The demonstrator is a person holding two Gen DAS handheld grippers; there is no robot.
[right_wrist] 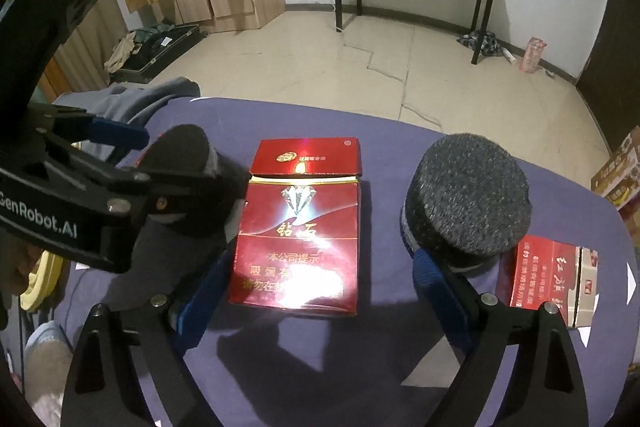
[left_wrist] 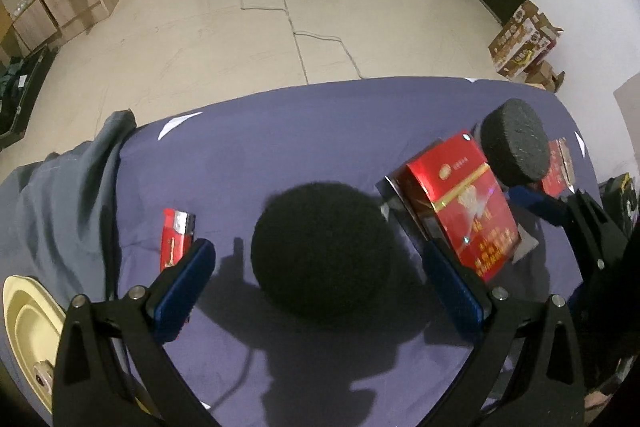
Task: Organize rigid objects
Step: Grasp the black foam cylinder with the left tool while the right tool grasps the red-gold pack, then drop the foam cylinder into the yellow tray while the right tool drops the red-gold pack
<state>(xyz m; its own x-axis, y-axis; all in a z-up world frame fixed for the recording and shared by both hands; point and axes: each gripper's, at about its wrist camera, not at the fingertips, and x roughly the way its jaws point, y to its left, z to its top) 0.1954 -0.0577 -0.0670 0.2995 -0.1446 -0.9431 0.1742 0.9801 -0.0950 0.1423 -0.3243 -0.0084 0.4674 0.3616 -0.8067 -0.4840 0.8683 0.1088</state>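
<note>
1. Two pairs of tongs are over the bench draped in a blue-purple cloth (left_wrist: pixel 280 147), and both are spread wide.
2. The left tongs (left_wrist: pixel 320 263) hold nothing: their blue-padded fingers (left_wrist: pixel 188 279) stand well apart, and a round black foam pad (left_wrist: pixel 320 247) sits in the gap between them.
3. The right tongs (right_wrist: pixel 312 283) straddle the glossy red cardboard cigarette pack with a diamond emblem (right_wrist: pixel 298 231). The pack lies flat on the cloth between the fingers; I cannot tell whether either finger touches it.
4. That pack's flip lid is hinged back at the far end.
5. From the left wrist view the same pack (left_wrist: pixel 464 211) shows just beside the left tongs' right-hand finger, with a grey-black foam disc (left_wrist: pixel 514 143) of the right tongs beyond it.
6. A small red plastic lighter with a silver metal top (left_wrist: pixel 176 239) lies on the cloth, close by the tip of the left tongs' left-hand finger.
7. A second red cigarette pack with a white end panel (right_wrist: pixel 552 275) lies on the cloth outside the right tongs, on their right side, partly hidden behind the foam disc.
8. A grey garment (left_wrist: pixel 60 195) is heaped over the left edge of the bench, and a pale yellow plastic dish (left_wrist: pixel 28 327) sits at the near left corner.
</note>
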